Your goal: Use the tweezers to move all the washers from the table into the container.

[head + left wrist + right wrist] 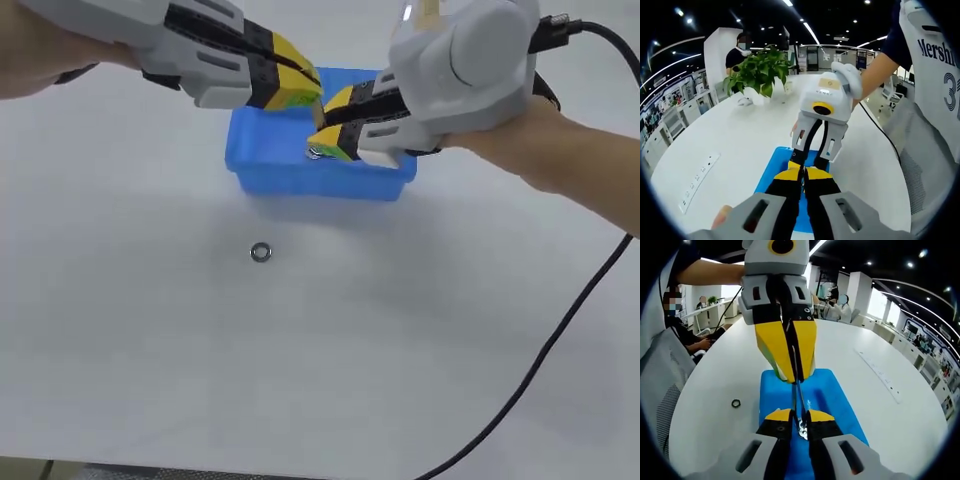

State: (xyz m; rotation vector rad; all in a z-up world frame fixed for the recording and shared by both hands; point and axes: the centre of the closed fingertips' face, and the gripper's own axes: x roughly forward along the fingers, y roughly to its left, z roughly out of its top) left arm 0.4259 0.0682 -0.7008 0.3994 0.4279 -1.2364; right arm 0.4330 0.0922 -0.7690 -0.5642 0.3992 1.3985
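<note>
Tool: the tweezers (796,400) run as a thin metal strip between the 2 grippers, at the centre of the right gripper view. The left gripper (308,86) enters from the upper left of the head view, its yellow jaws pressed together on the tweezers' upper part. The right gripper (326,128) enters from the right. Its jaws are drawn near each other with the tweezers' tip end in the narrow gap; whether they pinch it cannot be told. Whether the tines are together or apart cannot be told either, as they are too fine to read. Washer 1 (315,152) sits at the tweezers' tip, just beside the right gripper's lower jaw. It is above the inside of the blue container (300,182), upper centre of the head view; whether it is gripped or loose is not clear. Washer 2 (261,252) lies flat on the white table (150,350), below the container and left of centre, well apart from the tweezers. Assessment: each washer is a small, light, rigid metal ring, smooth and likely to slip or flick from the tines. Lying flat, it offers little edge. Best hold, in my judgement: 1 tine through the hole and 1 outside, across the band, with modest pressure.
</note>
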